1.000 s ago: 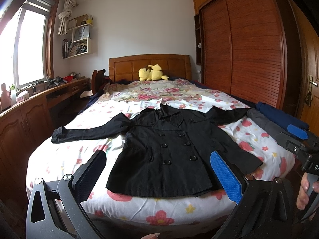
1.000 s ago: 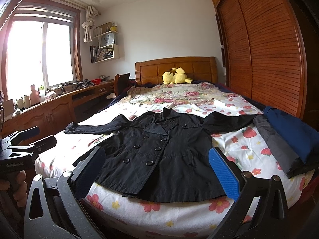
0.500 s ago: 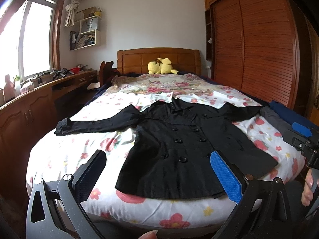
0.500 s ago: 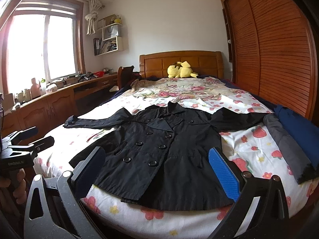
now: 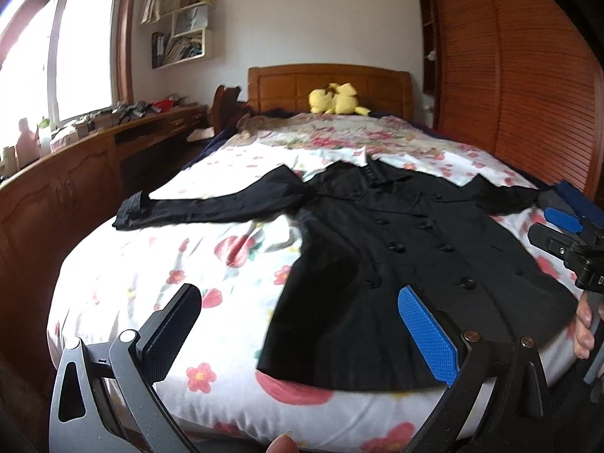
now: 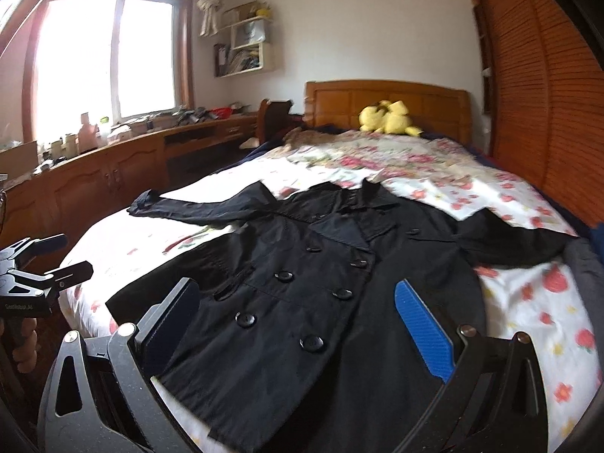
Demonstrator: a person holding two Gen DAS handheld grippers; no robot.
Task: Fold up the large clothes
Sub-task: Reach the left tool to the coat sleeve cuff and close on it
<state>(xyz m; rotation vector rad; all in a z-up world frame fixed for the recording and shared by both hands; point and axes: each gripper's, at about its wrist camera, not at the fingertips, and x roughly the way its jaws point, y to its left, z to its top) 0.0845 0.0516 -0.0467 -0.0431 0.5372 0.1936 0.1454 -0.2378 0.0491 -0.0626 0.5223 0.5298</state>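
Black double-breasted coat [image 6: 321, 294], buttoned, front up, flat on bed, sleeves spread sideways

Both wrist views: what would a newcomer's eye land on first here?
First the black double-breasted coat, spread face up with both sleeves out across the foot of the floral bedspread. Next the yellow plush toy against the wooden headboard at the far end. Both the left gripper and right gripper are open near the hem, holding nothing.
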